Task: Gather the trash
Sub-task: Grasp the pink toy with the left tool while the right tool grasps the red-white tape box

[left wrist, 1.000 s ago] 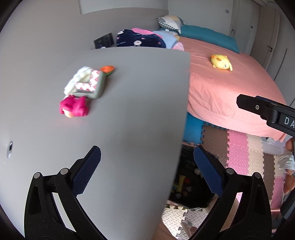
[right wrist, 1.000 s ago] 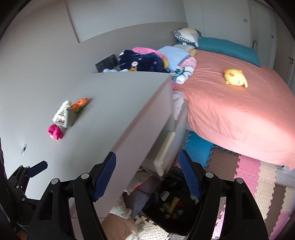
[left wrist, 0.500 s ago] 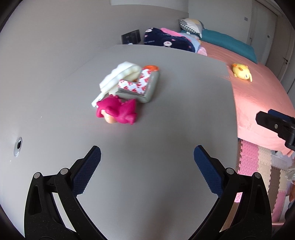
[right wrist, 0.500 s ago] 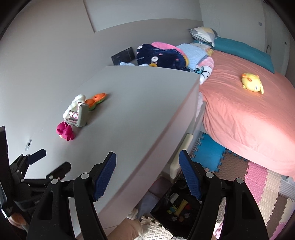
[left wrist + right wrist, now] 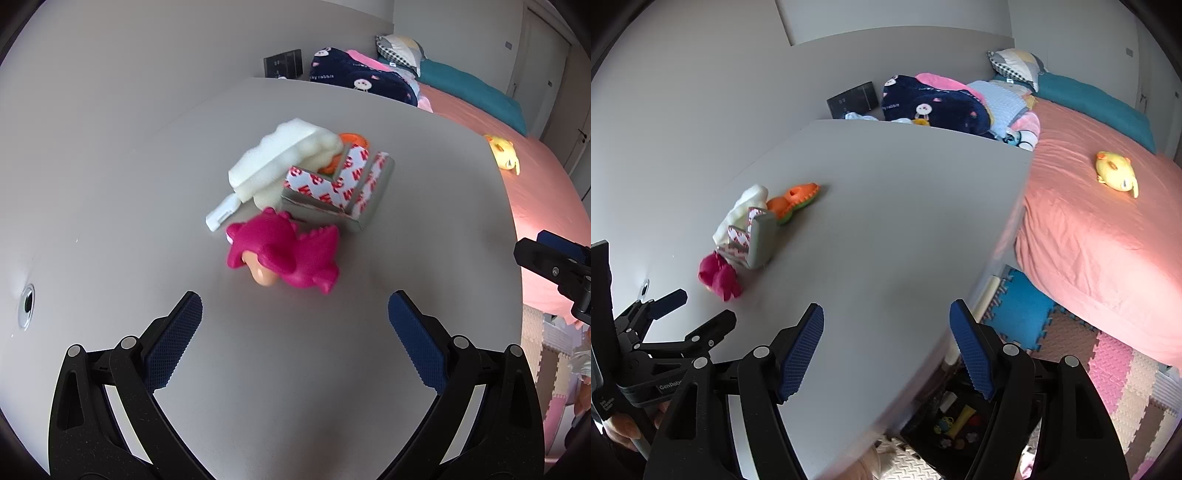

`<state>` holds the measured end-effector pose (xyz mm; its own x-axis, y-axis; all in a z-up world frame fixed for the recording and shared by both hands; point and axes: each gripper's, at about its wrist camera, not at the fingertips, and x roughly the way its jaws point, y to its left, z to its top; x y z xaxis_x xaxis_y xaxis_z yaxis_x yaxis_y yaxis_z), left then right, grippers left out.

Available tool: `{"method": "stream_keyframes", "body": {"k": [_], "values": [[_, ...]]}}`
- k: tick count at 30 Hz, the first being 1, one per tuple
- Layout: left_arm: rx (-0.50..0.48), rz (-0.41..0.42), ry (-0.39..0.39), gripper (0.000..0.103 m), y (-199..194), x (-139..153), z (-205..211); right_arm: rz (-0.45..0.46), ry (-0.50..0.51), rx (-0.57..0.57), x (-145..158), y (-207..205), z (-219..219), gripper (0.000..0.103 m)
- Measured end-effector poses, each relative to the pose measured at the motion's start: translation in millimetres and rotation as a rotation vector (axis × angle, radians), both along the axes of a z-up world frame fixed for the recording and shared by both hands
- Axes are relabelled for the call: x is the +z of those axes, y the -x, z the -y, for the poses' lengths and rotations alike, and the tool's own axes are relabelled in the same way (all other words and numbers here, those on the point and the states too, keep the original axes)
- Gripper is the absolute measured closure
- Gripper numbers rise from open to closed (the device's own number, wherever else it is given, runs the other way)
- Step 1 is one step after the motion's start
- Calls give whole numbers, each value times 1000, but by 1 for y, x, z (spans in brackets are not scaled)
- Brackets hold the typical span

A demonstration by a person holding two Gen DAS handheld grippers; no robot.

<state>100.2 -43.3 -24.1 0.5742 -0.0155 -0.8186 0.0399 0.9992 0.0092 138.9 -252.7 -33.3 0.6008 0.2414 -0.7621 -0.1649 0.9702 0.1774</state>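
Left wrist: both hand-held grippers (image 5: 295, 314) (image 5: 886, 347) gape wide, empty, above the table (image 5: 277, 387).

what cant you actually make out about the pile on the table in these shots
- Orange toy: in the left wrist view, mostly hidden behind the white foam and the taped angle piece.
- Pink toy: its edges are motion-blurred in the left wrist view and small in the right wrist view.
- Printing on the tape: too blurred to read.

Table (image 5: 369, 369): grey, flat
Near its left edge: pink toy (image 5: 284, 254), white foam (image 5: 280, 162), taped grey piece (image 5: 340, 188), orange toy (image 5: 794, 199), clustered
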Motion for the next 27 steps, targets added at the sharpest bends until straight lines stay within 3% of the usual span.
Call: {"method": "stream_keyframes", "body": {"k": [4,11,18,21,27], "values": [[-4,1,54,6,-12,-2,-10,-4,-8,18,-1,-14,-13,32],[-22,11,47,6,-24,-7,-16,-8,-19,50,-1,-34,-41,32],[-38,-9,65,23,-35,-12,-23,-21,-49,82,-2,-49,-66,32],[-41,7,56,38,-34,-11,-26,-32,-77,104,-3,-54,-75,32],[-8,13,56,38,-30,-10,-40,-56,-130,144,-6,-62,-91,32]]}}
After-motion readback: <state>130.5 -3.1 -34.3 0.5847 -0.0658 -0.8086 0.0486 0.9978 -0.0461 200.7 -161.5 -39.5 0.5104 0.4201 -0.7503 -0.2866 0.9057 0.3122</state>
